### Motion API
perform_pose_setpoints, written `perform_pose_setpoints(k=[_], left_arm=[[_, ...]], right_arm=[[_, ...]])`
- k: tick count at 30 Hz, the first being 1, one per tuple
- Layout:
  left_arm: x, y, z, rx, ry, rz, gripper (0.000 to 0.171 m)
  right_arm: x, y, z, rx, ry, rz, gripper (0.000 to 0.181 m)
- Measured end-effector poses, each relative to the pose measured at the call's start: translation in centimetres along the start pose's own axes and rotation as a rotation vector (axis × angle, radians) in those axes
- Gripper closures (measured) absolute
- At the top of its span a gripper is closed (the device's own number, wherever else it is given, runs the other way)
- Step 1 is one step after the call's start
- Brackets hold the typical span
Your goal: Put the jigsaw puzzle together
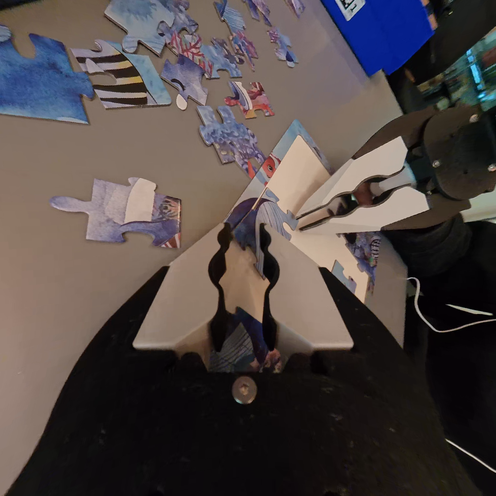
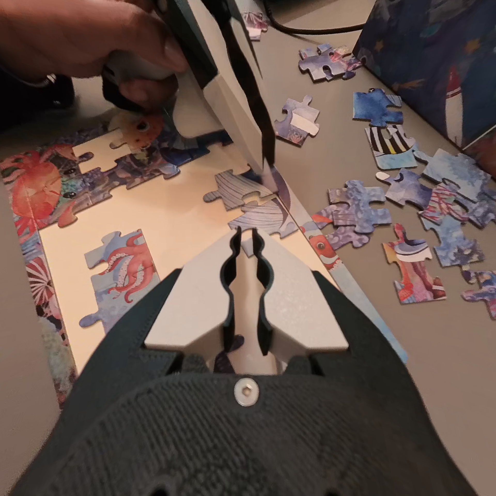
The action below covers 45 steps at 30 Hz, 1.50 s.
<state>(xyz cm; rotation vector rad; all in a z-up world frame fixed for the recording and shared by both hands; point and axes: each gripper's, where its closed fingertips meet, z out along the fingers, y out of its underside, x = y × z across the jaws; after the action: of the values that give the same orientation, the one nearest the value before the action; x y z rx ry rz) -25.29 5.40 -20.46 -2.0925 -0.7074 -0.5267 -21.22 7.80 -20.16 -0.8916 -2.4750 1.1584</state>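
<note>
The puzzle tray (image 2: 166, 214) has a bare beige floor and lies on a grey table; it also shows in the left wrist view (image 1: 303, 166). Joined pieces with a crab fill its far left corner. My left gripper (image 1: 244, 226) reaches steeply down (image 2: 269, 179) and is shut on the end of a striped whale piece (image 2: 236, 188) at the tray's right rim. A second whale piece (image 2: 263, 214) lies just in front of it. My right gripper (image 2: 245, 232) is shut and empty, its tips right by that second piece; it also shows in the left wrist view (image 1: 298, 222).
An octopus piece (image 2: 126, 263) lies loose in the tray. Several loose pieces are spread on the table right of the tray, among them a black-striped one (image 2: 389, 145). The puzzle box (image 2: 429, 67) stands at the far right. A hand (image 2: 80, 35) holds the left gripper. Tip to tip, the grippers are about 5 cm apart.
</note>
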Motion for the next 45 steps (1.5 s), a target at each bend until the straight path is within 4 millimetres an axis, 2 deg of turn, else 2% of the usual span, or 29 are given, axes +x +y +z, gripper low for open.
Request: perform_pose_setpoints(k=[3,6,11,15,25,32,36,45], left_arm=[[-0.6,0.4,-0.8,-0.018,-0.082,0.066,0.138],[-0.5,1.3,-1.4,-0.046,-0.123,0.188,0.133],[0.1,2.7,-1.5,-0.141,-0.232,0.405,0.130],[1.0,3.1,-1.0,-0.182,-0.270,0.500,0.132],[1.8,4.5,-0.9,-0.262,-0.269,0.523,0.132],[2.1,4.3,-0.5,-0.244,-0.262,0.520,0.138],[2.3,4.5,-0.4,-0.252,-0.256,0.521,0.151],[2.3,4.6,-0.4,-0.263,-0.267,0.521,0.151]], right_arm=[[0.1,0.2,0.0,-0.014,0.022,-0.026,0.175],[0.2,0.3,-0.1,-0.015,0.038,-0.041,0.176],[0.7,0.8,0.0,-0.032,0.055,-0.034,0.173],[1.2,1.0,0.0,-0.032,0.068,-0.021,0.168],[0.6,1.3,-0.2,-0.054,0.056,-0.035,0.163],[0.5,1.3,-0.2,-0.053,0.045,-0.017,0.164],[0.4,1.3,-0.2,-0.050,0.040,-0.013,0.164],[0.3,1.3,-0.2,-0.053,0.050,-0.026,0.164]])
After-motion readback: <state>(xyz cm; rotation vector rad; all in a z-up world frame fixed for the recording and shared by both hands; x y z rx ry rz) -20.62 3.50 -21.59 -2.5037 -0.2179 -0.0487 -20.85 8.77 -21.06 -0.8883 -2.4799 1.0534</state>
